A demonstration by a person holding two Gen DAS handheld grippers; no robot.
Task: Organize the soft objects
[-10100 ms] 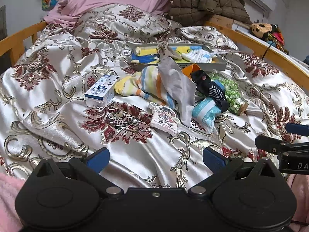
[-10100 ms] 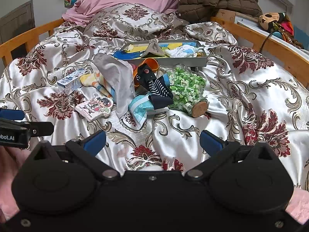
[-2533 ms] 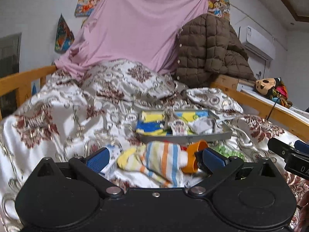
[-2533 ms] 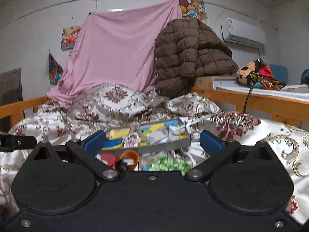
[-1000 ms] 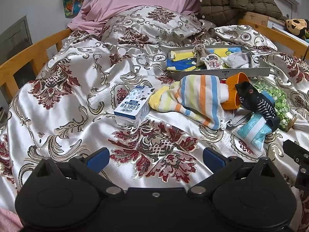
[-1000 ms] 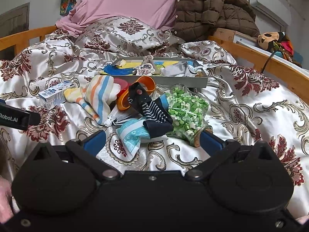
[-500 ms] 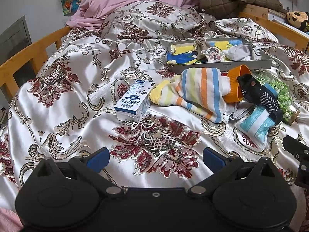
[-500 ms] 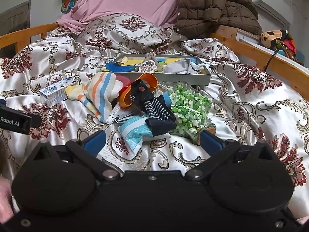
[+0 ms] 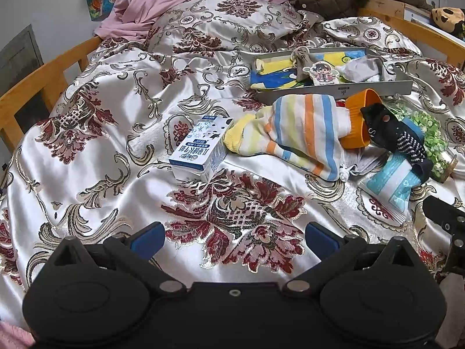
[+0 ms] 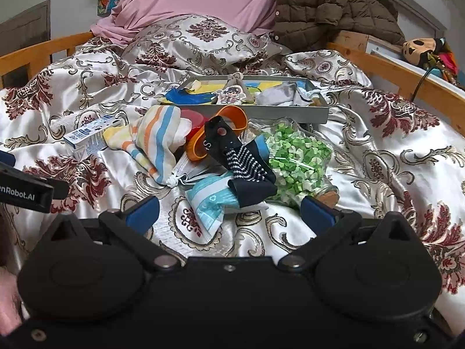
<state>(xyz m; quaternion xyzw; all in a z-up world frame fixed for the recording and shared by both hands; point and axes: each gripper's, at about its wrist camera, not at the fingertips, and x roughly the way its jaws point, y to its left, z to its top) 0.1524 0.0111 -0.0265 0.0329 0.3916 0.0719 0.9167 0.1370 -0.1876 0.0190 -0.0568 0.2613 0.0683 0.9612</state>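
A pile lies mid-bed: a striped sock (image 9: 299,133) (image 10: 158,142), a dark dotted sock (image 9: 395,136) (image 10: 235,157) and a blue-white soft packet (image 9: 391,180) (image 10: 209,200). Behind it stands a grey tray (image 9: 334,88) (image 10: 261,113) holding yellow and blue cloths, a grey cloth (image 9: 363,68) (image 10: 280,94) and a small character figure (image 9: 321,72) (image 10: 231,94). My left gripper (image 9: 234,237) hangs open and empty over the bedspread, left of the pile. My right gripper (image 10: 230,212) is open and empty just in front of the packet.
A milk carton (image 9: 200,151) (image 10: 87,136) lies left of the striped sock. An orange cup (image 9: 360,119) (image 10: 229,116) and a jar of green bits (image 9: 430,133) (image 10: 296,157) rest in the pile. Wooden bed rails (image 9: 35,87) (image 10: 407,78) run along both sides; pillows and a brown jacket lie behind.
The grey cloth and the character figure, in the pile ten seconds ago, now lie in the tray. Both grippers, raised 2.5 s ago, have come back down low over the bed.
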